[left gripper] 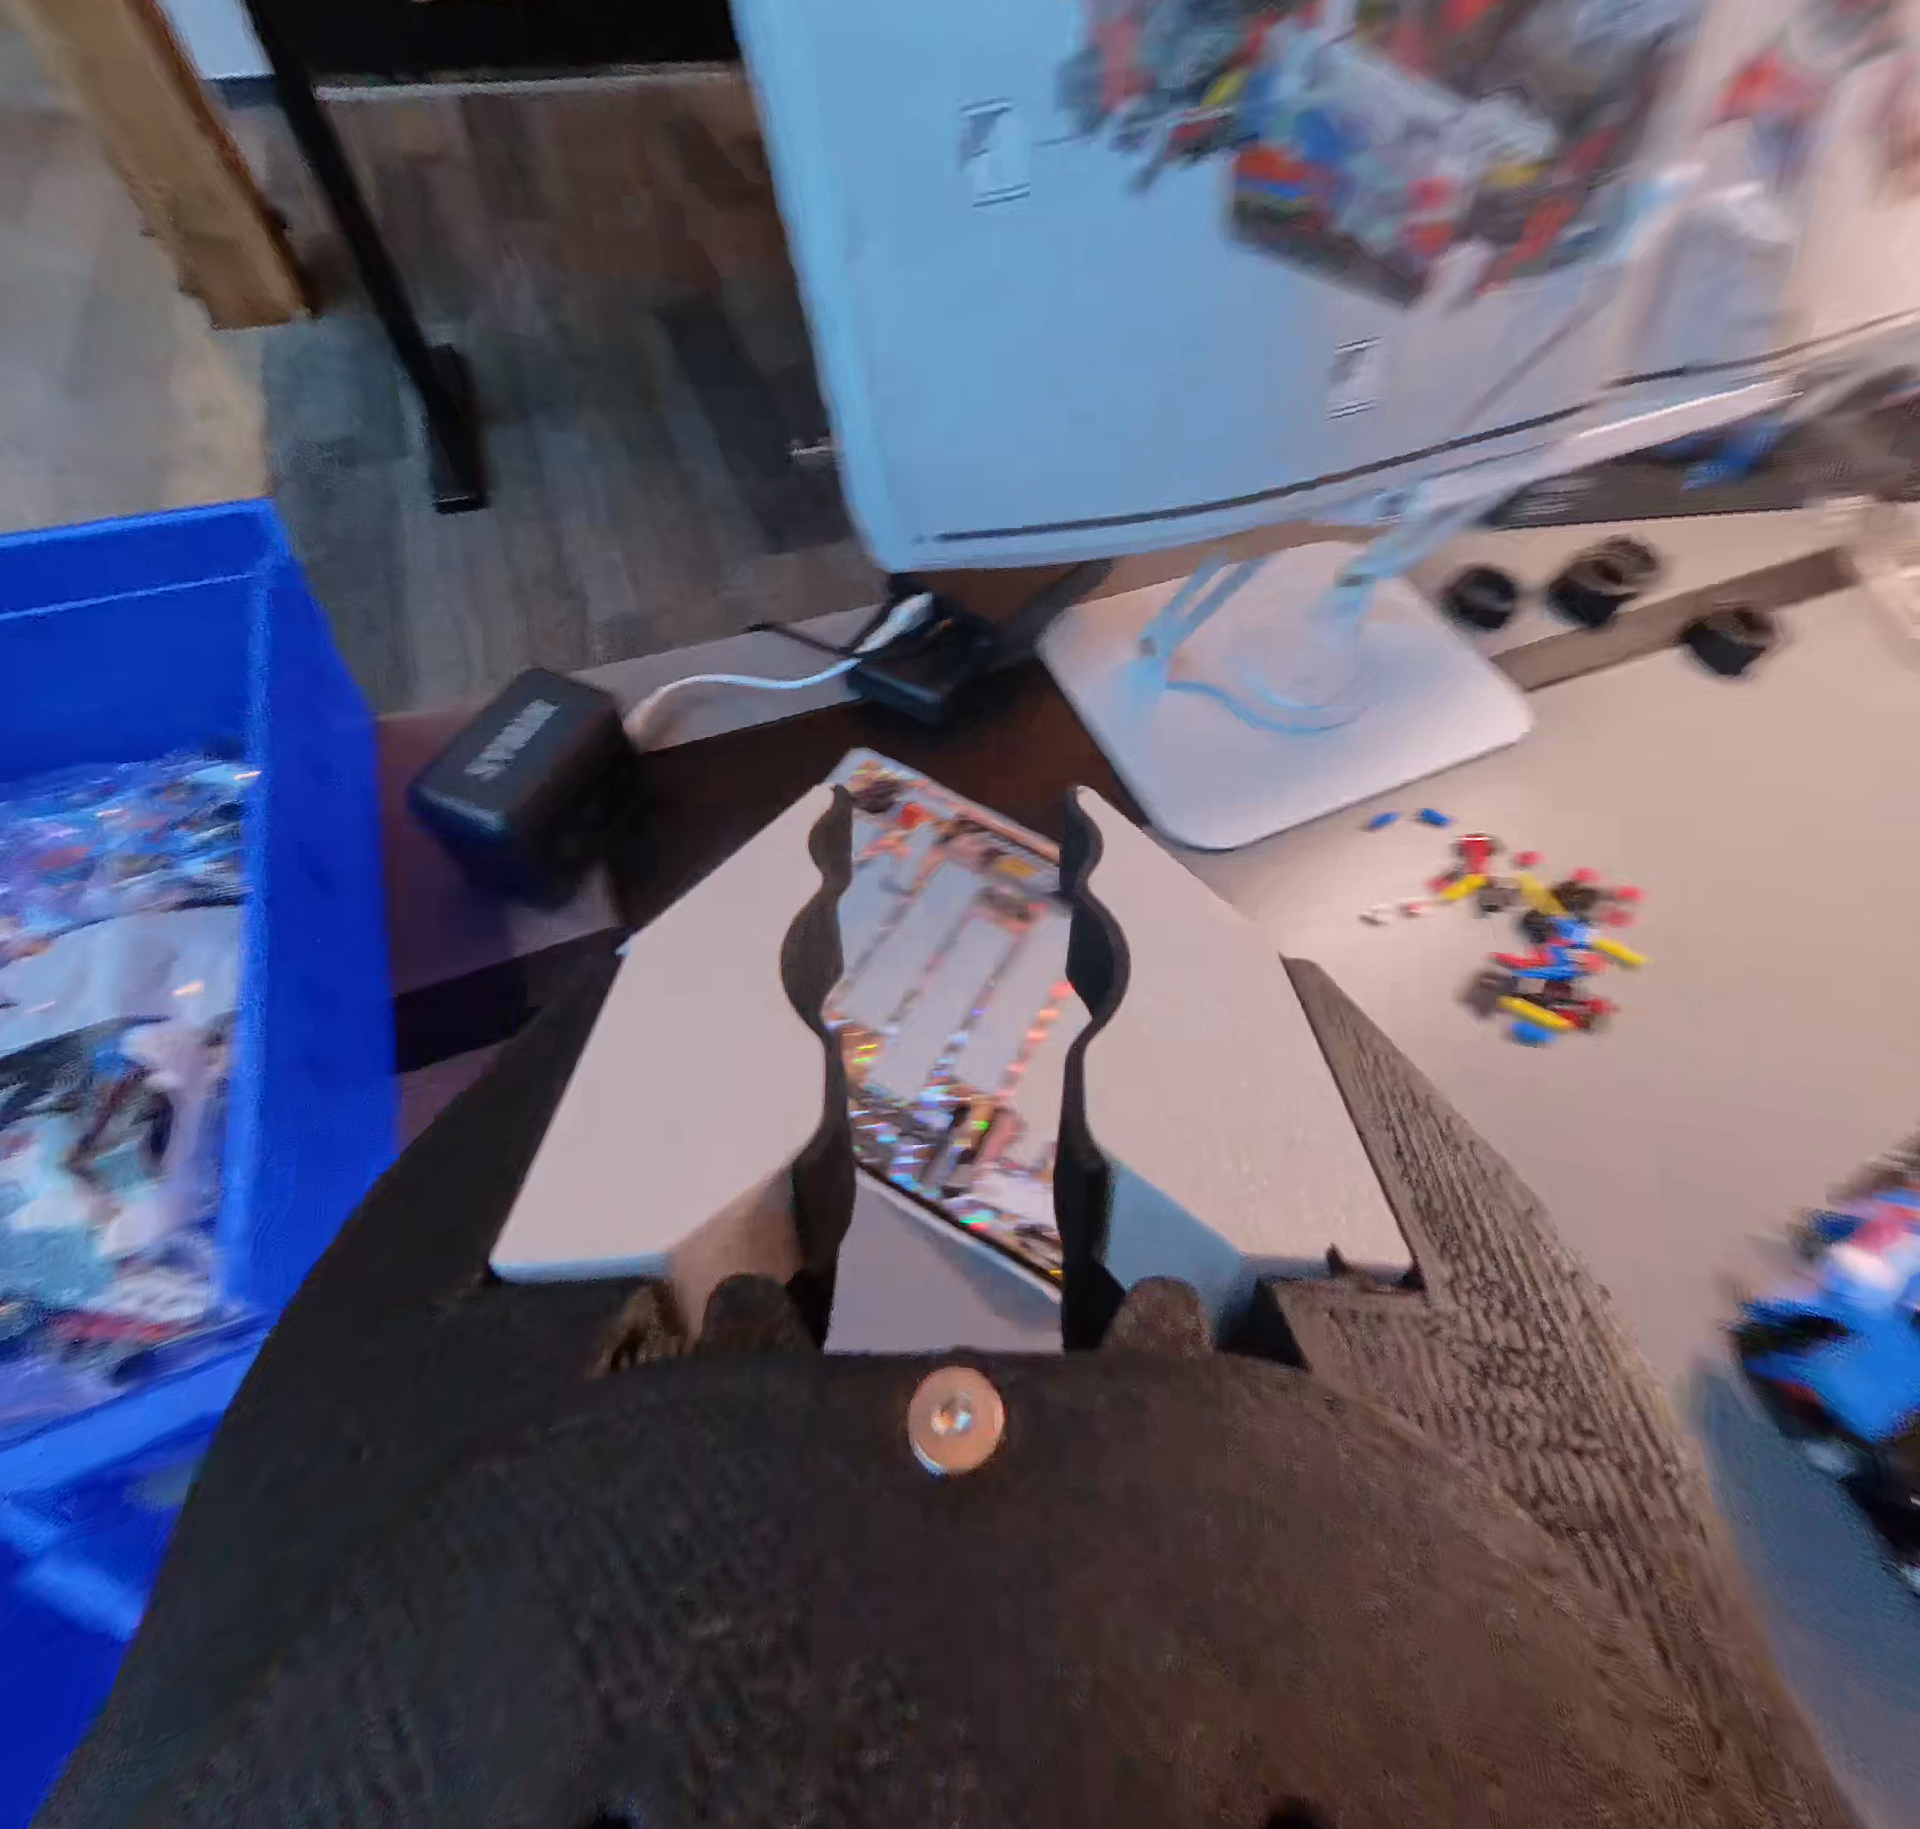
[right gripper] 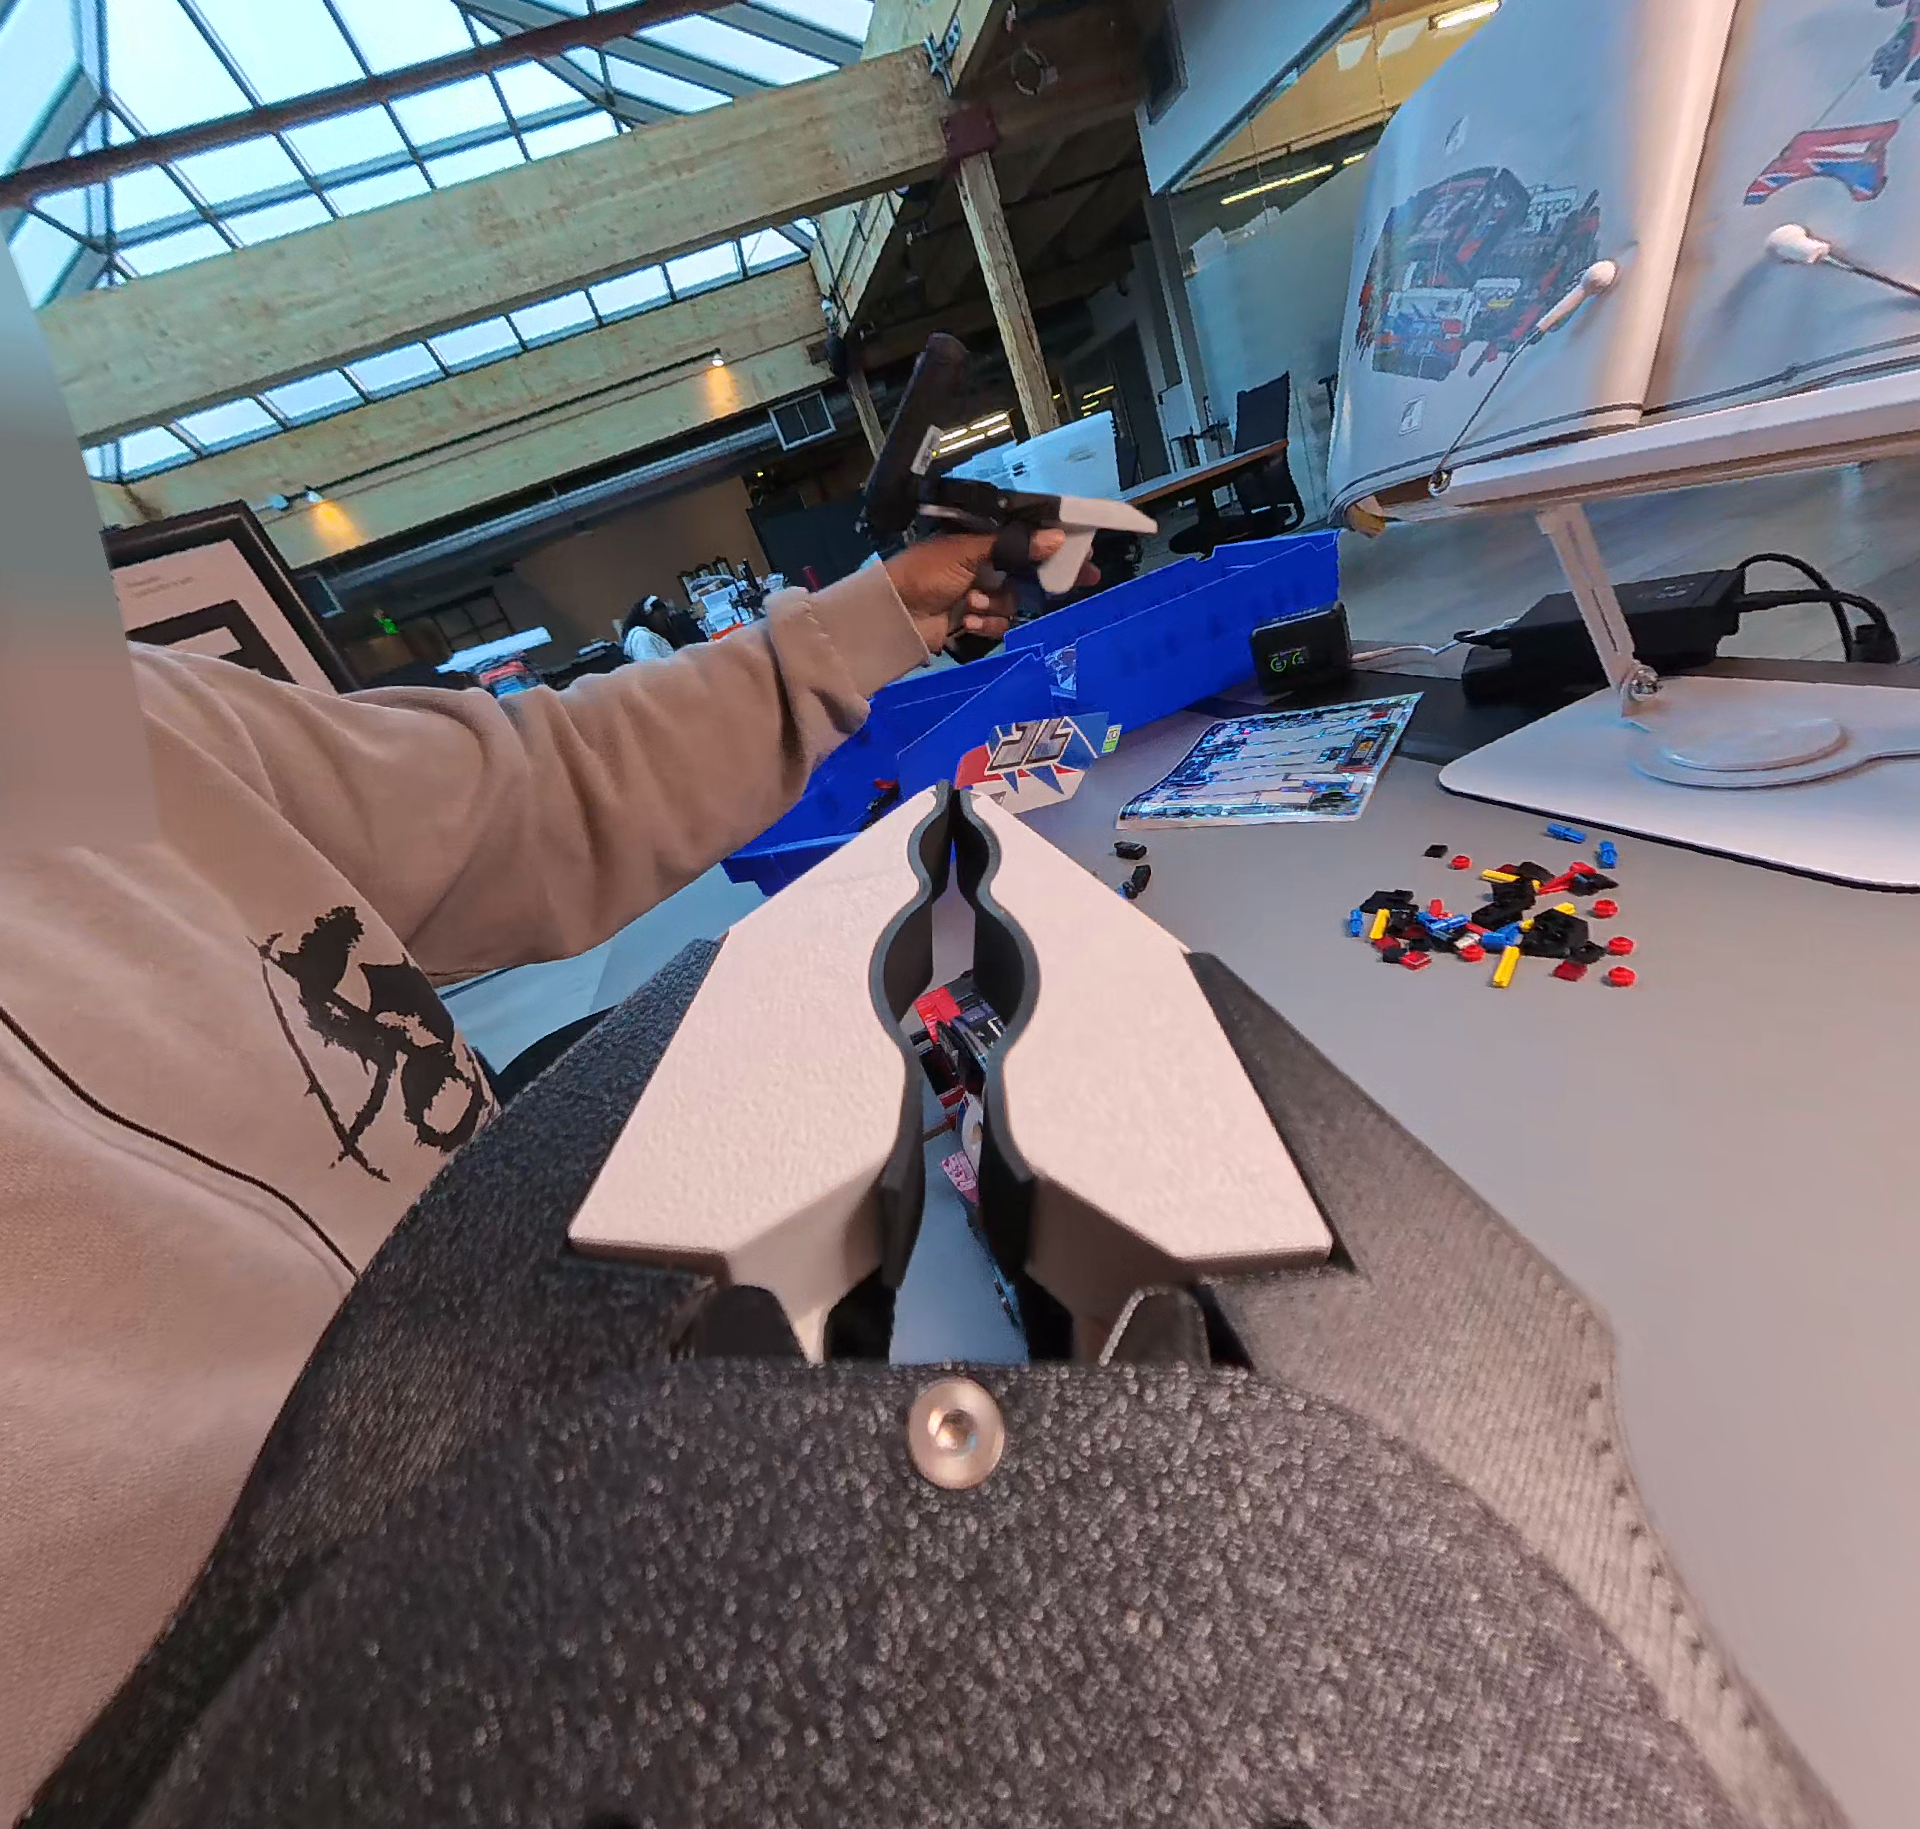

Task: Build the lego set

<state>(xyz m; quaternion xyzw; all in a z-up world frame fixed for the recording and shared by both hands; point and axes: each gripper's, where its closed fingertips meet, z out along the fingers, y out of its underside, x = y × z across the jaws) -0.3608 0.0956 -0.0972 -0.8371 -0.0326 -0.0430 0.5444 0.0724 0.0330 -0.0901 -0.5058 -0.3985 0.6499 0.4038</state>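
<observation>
The desk [right gripper: 1558, 1208] carries everything, w/ the instruction booklet [right gripper: 1558, 221] propped on a white stand [right gripper: 1662, 771] beyond the right jaws, probably so the pages face the builder. A blue bin [left gripper: 312, 740] of bagged parts sits left of the left jaws, w/in reach for restocking. The sticker sheet [left gripper: 956, 990] lies flat, seen through the left jaws' gap and below them. Loose lego pieces [right gripper: 1496, 922] are scattered ahead and right of the right jaws, spread out for picking.

Left gripper [left gripper: 951, 813]: jaws open, nothing held, raised above the desk. Right gripper [right gripper: 954, 803]: jaws nearly shut at the tips; a red/black lego part [right gripper: 951, 1041] shows in the gap further back, possibly pinched there, but it could simply lie under the jaws — can't tell.

Right wrist view alone shows the person's hand [right gripper: 956, 584] holding the left gripper aloft over the bin, plus a sleeve. Left wrist view, blurred, alone shows a blue partial build [left gripper: 1839, 1353] at its right edge, apparently on the desk, and the bags inside the bin.
</observation>
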